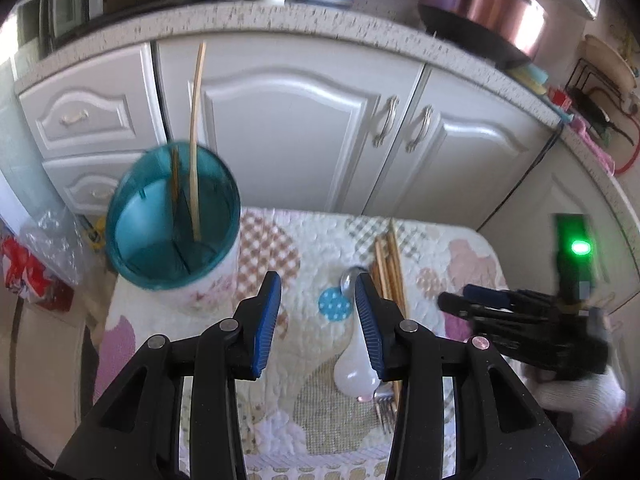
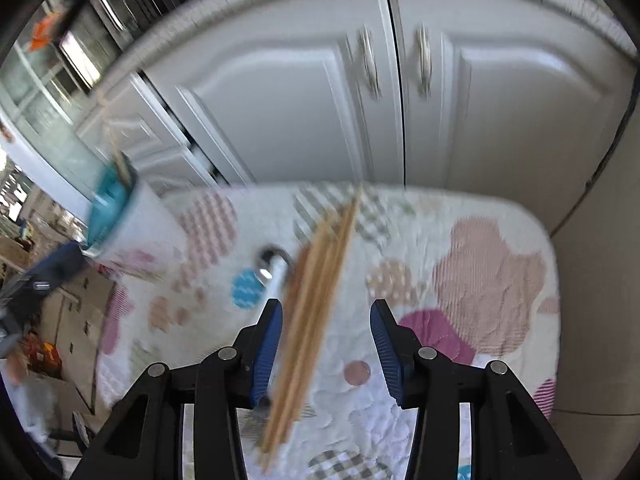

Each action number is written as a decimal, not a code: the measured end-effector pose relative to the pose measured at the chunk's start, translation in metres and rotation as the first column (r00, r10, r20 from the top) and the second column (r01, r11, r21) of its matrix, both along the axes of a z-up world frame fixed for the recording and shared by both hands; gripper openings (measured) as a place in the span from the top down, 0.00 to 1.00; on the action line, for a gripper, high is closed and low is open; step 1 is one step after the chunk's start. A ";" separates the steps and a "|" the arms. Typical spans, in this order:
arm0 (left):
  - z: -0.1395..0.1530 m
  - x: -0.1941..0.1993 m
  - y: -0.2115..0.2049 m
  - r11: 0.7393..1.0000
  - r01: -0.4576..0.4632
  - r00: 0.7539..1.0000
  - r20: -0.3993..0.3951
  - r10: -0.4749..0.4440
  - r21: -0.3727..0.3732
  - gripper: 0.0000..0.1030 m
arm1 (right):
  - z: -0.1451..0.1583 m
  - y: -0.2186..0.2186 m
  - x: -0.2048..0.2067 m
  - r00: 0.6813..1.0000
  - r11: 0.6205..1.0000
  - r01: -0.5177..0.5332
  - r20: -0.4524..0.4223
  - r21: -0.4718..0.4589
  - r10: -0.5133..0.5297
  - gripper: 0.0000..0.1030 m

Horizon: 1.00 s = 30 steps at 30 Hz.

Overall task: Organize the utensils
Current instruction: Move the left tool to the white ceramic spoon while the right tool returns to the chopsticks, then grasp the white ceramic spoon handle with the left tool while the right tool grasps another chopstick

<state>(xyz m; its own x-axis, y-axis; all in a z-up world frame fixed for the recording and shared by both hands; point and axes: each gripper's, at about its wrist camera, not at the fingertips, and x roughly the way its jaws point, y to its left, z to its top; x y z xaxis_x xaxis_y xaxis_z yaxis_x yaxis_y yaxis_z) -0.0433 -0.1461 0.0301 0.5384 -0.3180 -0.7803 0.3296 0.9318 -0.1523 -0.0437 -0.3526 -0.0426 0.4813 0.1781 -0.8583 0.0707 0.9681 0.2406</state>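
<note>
We see the left tongs (image 1: pixel 318 324) spread, nothing between the blue pads (image 1: pixel 267 324), pointing down at the quilted bench (image 1: pixel 280 240). Left of them stands the holder (image 1: pixel 176 216), teal-rimmed, with two chopsticks (image 1: pixel 195 140) upright inside. On the bench past the right pad lie a white spoon (image 1: pixel 354 372), a metal spoon (image 1: pixel 350 280) and a fork (image 1: pixel 386 404), touching a bundle of chopsticks (image 1: pixel 390 264) just beside them. The right tongs (image 1: pixel 472 300) show at the right edge of this view, held by a gloved hand (image 1: pixel 580 396)

From the right wrist, blurred, the right tongs (image 2: pixel 326 344) stand apart above that bundle (image 2: pixel 316 292), which runs between the pads, nearer the left one; we see neither pad pressing on it. The holder (image 2: pixel 120 216) sits far left, well apart from the bundle
</note>
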 end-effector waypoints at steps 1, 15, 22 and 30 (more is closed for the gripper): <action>-0.003 0.000 0.000 1.000 0.000 1.000 -0.008 0.000 0.003 0.63 | -0.011 0.002 0.004 1.000 1.000 -0.006 -0.026 -0.007 0.006 0.58; -0.030 0.015 -0.012 1.000 0.016 0.997 -0.081 -0.014 0.021 0.63 | -0.061 -0.029 0.013 0.991 0.996 -0.031 -0.130 -0.082 0.020 0.56; -0.059 0.023 -0.030 0.998 0.060 0.986 -0.158 -0.056 0.024 0.63 | -0.052 -0.088 -0.019 0.984 0.995 0.073 -0.158 -0.075 -0.084 0.56; -0.101 0.043 -0.060 0.989 0.149 0.955 -0.259 -0.143 0.003 0.64 | -0.031 -0.067 -0.002 0.997 0.999 0.025 -0.079 0.033 -0.022 0.56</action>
<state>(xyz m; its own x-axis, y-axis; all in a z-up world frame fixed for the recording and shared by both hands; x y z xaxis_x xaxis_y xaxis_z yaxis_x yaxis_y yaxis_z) -0.0001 -0.2059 -0.0711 0.2679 -0.3589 -0.8941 0.4144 0.8807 -0.2294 -0.0453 -0.4193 -0.0737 0.4173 0.1970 -0.8872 0.1133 0.9573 0.2659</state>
